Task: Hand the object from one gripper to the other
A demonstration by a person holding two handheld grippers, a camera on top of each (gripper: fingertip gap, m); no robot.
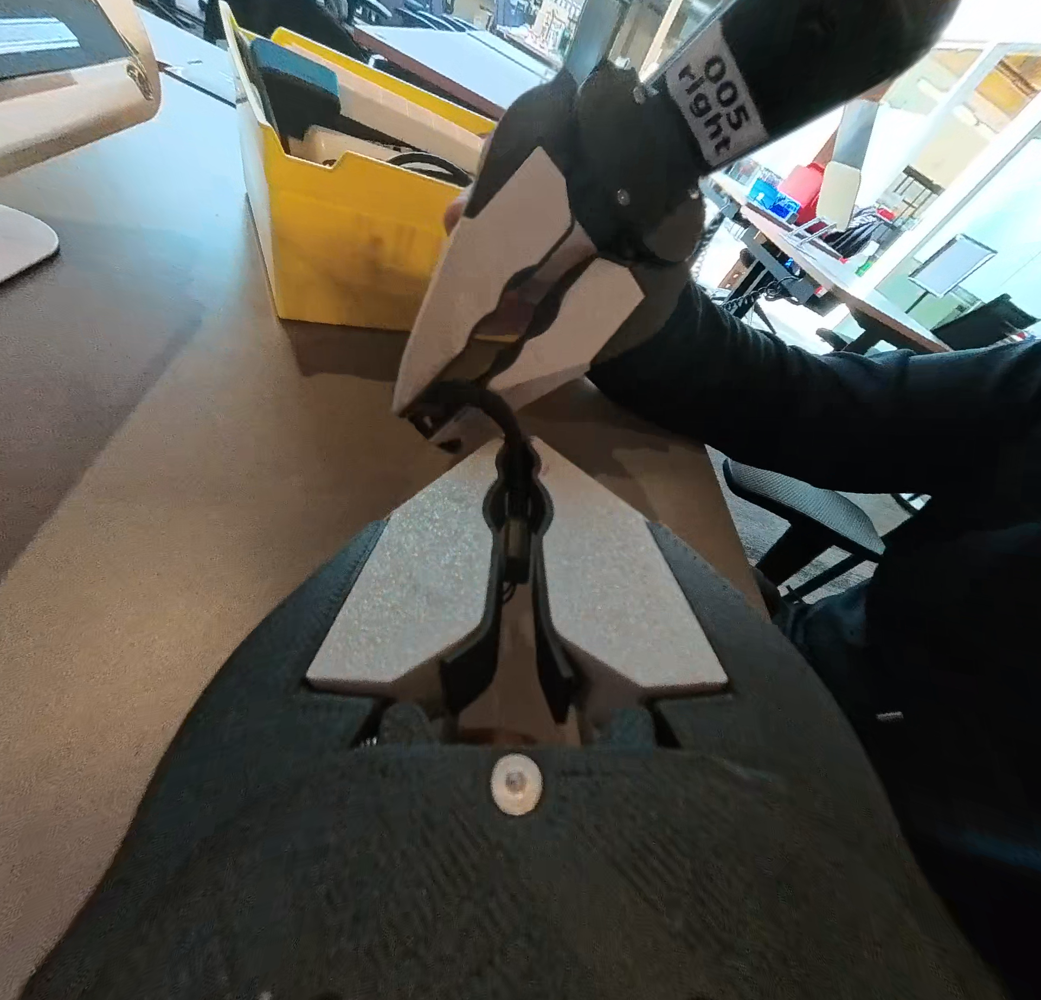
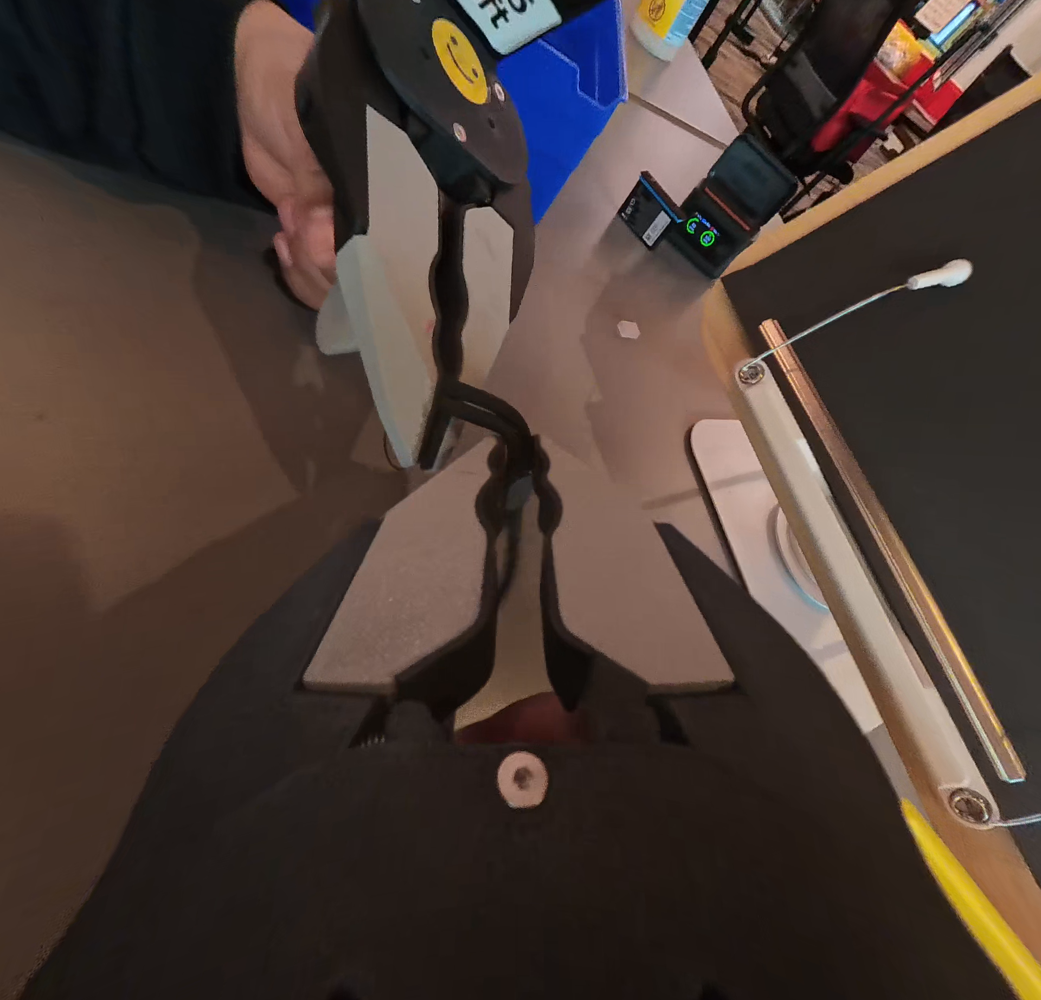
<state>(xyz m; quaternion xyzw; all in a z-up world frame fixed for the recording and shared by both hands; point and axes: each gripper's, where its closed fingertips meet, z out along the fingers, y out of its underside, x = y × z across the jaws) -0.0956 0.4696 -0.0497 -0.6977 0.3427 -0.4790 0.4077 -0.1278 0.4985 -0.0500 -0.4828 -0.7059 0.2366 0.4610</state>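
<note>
**Op A:** Status check. I'm seeing the object, a thin black cable bundle (image 1: 510, 438), spanning the gap between both tools, above the desk (image 1: 169, 466). Confirm?

**Op B:** Confirming. In the left wrist view the left tool (image 1: 515, 466) is closing its jaws on one end of the cable; the wavy inner pads are pinching it, with a small connector-like piece sitting further back between the fingers. The right tool (image 1: 445, 415) is coming in from above, tips angled down, and its jaws are also clamping the other end. So both tools are gripping the cable at once, i.e. mid-handover as I judge it.

**Op A:** Handling notes?

**Op B:** Judging it light and limp. It's curving in an S between the tips, so it's not holding its own shape. Probably not fragile, but thin and smooth, so slip risk is real. Recommend gripping in a pad groove, near the tool tips, not at the extreme end of the cable.

**Op A:** Right wrist view agreeing?

**Op B:** Yes. Right tool (image 2: 521, 466) is pinching the cable (image 2: 490, 410) at its tips; left tool (image 2: 434, 438) is hanging tilted above-left, held by a hand (image 2: 287, 196).

**Op A:** Clutter?

**Op B:** Yellow bin (image 1: 349, 229) well apart; monitor base (image 2: 749, 522) near, not touching.
</note>
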